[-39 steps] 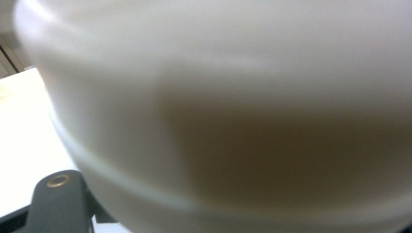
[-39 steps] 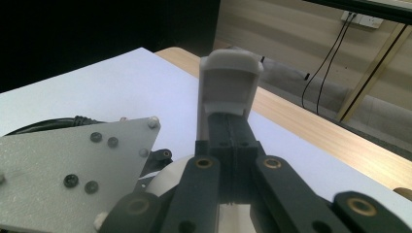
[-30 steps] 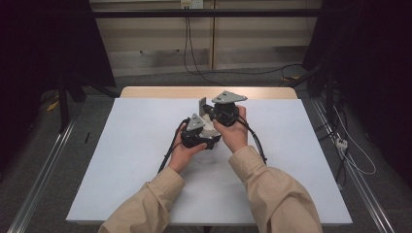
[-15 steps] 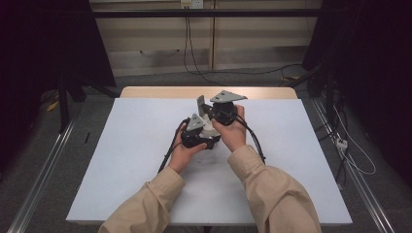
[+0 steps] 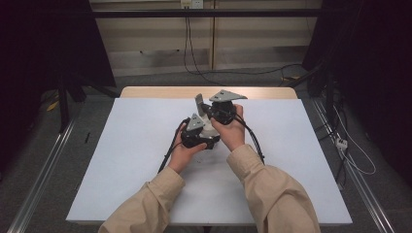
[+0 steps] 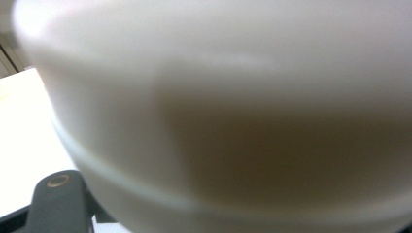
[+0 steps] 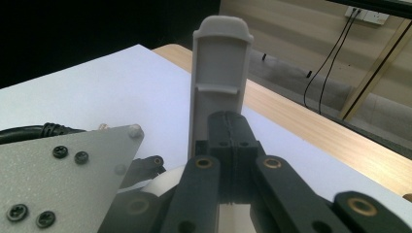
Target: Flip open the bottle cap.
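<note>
A person's two hands hold both grippers close together over the middle of the white table [image 5: 131,155]. My right gripper [image 7: 232,121] is shut on the lower end of a flat grey plastic piece [image 7: 221,73], which stands upright above the jaws. In the high view that grey piece [image 5: 199,103] rises just left of the right gripper [image 5: 206,111]. My left gripper [image 5: 210,135] sits lower and slightly left, shut on a white rounded object [image 5: 210,128]. That white object [image 6: 218,111] is blurred and very close to the left gripper's camera, hiding its fingertips.
Black cables [image 5: 167,153] trail from the grippers toward the table's front. The left gripper's grey plate [image 7: 63,170] lies just beside the right jaws. A wooden strip [image 5: 160,92] edges the table's far side, with floor and wall cables beyond.
</note>
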Demonstrator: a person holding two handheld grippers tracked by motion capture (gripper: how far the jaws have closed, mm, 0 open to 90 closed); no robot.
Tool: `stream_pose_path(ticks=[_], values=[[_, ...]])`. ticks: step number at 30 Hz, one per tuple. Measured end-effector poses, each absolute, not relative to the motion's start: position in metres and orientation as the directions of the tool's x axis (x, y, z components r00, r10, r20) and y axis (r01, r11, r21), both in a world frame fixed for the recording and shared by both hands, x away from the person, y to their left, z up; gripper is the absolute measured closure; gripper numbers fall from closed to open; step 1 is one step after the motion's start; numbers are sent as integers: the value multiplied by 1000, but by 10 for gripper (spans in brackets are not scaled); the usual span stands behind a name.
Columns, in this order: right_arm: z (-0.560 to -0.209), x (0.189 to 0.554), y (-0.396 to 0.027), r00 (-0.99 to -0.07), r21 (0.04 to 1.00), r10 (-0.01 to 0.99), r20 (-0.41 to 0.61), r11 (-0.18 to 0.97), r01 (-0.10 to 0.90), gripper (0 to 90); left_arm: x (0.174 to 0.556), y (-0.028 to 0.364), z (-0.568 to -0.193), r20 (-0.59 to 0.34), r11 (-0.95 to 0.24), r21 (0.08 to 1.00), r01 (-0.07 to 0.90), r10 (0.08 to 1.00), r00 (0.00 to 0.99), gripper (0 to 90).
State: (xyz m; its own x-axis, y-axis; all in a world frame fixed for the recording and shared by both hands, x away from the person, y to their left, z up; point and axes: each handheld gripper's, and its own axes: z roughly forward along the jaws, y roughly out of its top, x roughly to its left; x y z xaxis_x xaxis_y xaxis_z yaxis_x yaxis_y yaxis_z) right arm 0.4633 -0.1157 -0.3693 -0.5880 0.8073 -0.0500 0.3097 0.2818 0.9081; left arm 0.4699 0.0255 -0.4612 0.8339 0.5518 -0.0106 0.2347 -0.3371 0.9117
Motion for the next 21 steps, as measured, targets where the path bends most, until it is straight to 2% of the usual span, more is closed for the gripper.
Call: stream_pose_path(ticks=[21], values=[[-369,469,-112,-597,902,800,-50,293,318,900,470,25,-461,-20,-331,912,242,555,832,188]])
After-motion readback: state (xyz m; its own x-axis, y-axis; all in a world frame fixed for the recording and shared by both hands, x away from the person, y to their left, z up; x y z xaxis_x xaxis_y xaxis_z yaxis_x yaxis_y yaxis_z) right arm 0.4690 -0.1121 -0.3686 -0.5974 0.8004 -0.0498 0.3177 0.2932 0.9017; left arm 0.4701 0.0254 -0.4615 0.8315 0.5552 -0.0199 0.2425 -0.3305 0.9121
